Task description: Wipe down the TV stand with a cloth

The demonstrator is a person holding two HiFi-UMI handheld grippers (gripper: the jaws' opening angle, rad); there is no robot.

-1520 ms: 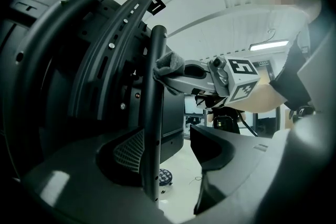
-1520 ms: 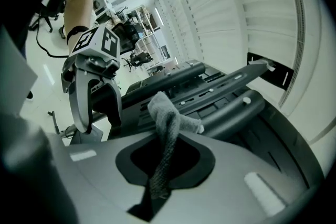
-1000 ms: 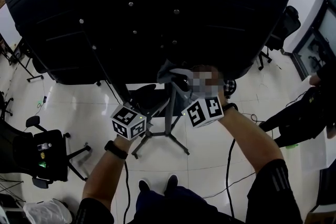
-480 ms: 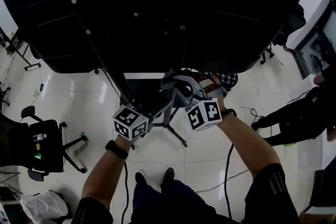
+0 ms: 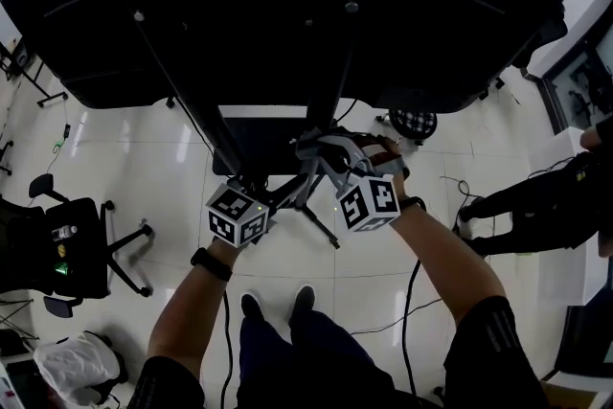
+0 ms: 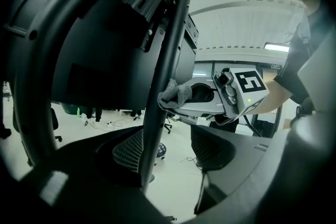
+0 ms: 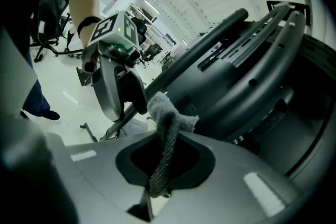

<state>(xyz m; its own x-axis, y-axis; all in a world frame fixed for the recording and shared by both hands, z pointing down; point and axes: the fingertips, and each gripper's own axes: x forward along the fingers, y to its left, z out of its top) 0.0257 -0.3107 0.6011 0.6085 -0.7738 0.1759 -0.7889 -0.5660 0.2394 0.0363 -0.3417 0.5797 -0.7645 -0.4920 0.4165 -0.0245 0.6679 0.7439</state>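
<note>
The TV stand's black pole (image 6: 164, 71) rises under the TV's dark back (image 5: 287, 5). My right gripper (image 7: 163, 140) is shut on a grey cloth (image 7: 167, 126) whose bunched end presses against that pole (image 7: 210, 42). From the left gripper view the cloth (image 6: 172, 94) touches the pole's right side, held by the right gripper (image 6: 195, 96). My left gripper (image 6: 168, 147) is open. The pole runs between its jaws, close to the left pad (image 6: 128, 152). In the head view both grippers sit at the pole, the left (image 5: 261, 196) lower and the right (image 5: 324, 153) with the cloth (image 5: 316, 146).
The stand's legs (image 5: 321, 230) spread over the white tiled floor. An office chair (image 5: 67, 249) stands at the left and a white bag (image 5: 72, 367) at the lower left. A person (image 5: 541, 206) is at the right. A cable (image 5: 410, 302) trails on the floor.
The head view has shifted, so the TV's back fills more of the top. The right gripper still holds the cloth on the pole and has edged slightly along it. The left gripper stays at the pole.
</note>
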